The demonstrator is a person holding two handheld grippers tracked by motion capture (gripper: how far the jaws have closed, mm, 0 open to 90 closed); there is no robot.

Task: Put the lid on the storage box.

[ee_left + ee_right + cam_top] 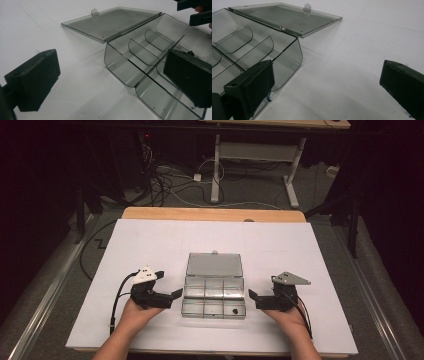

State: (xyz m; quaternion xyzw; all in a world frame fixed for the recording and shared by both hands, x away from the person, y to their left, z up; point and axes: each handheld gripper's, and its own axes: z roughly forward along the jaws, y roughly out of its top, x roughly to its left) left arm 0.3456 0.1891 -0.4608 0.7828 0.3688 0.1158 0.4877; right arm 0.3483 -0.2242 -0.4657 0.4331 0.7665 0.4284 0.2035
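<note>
A clear smoky plastic compartment box (214, 296) lies on the white table cover, its lid (214, 264) laid flat open behind it. A small dark object (234, 311) sits in the front right compartment. My left gripper (170, 292) rests just left of the box, open and empty. My right gripper (256, 298) rests just right of the box, open and empty. In the left gripper view the box (150, 65) and lid (110, 22) lie ahead, between wide-apart jaws. The right gripper view shows the box's end wall (287, 62) and lid (287, 18).
The white sheet (150, 245) covers a wooden table (210, 214). Beyond it are a desk frame (255, 160) and loose cables (170, 180) on the floor. The other gripper (197, 11) appears at the top right of the left gripper view.
</note>
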